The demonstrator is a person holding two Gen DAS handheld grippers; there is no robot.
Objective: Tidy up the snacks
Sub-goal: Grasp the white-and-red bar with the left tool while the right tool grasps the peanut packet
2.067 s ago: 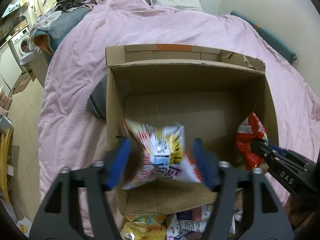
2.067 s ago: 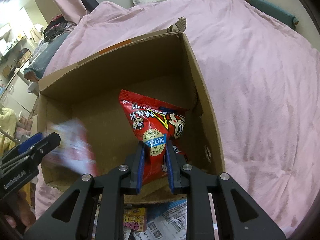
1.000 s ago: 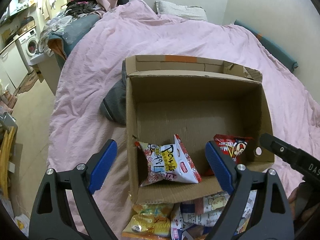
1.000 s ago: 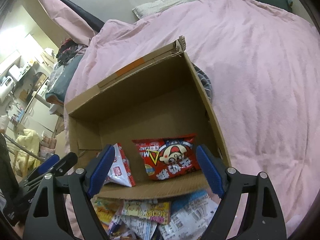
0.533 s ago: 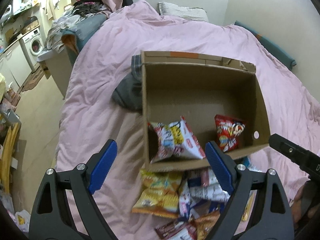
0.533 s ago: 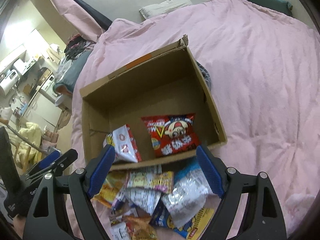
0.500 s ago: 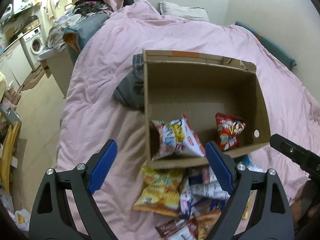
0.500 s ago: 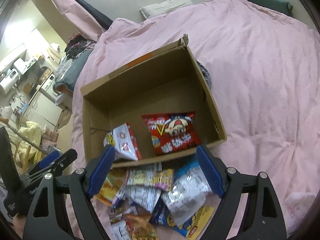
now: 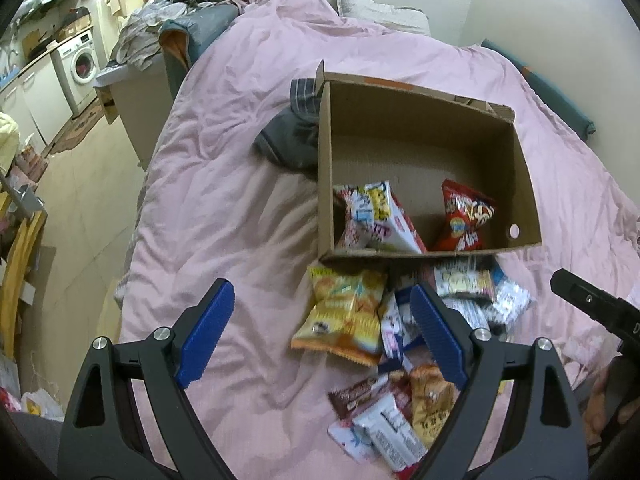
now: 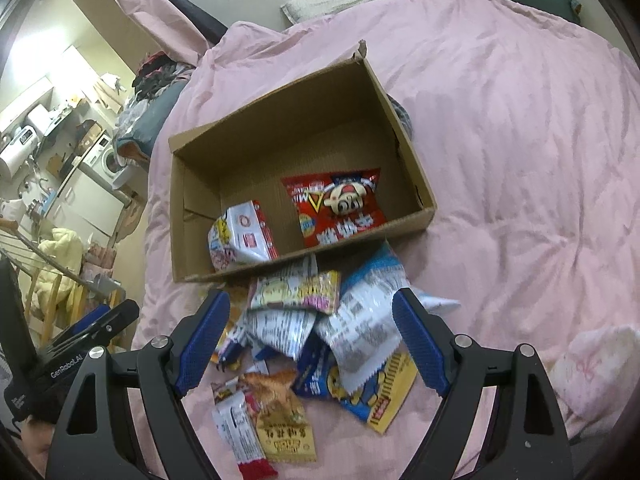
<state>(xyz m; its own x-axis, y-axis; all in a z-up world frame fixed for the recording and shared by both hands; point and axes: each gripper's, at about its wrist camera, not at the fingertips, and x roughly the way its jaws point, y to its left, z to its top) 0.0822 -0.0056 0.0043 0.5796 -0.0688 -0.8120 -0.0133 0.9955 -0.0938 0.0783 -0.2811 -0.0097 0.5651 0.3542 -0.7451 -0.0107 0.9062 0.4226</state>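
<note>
With both hand-held grippers, left (image 9: 320,332) and right (image 10: 310,338), empty and spread wide, one loose packet (image 10: 276,330) is best isolated before being carried to the cardboard box (image 10: 404,152).

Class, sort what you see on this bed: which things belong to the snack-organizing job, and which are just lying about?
Job:
- cardboard box
- red snack bag inside
- white snack bag inside
- loose snack pile in front

Lying about:
- grey garment
- pillow
- washing machine

Box (image 10: 408,168) on bed (image 10: 520,120); two packets (image 10: 240,236) (image 10: 338,204) side by side inside; snack pile (image 10: 320,320) on bed before box.
</note>
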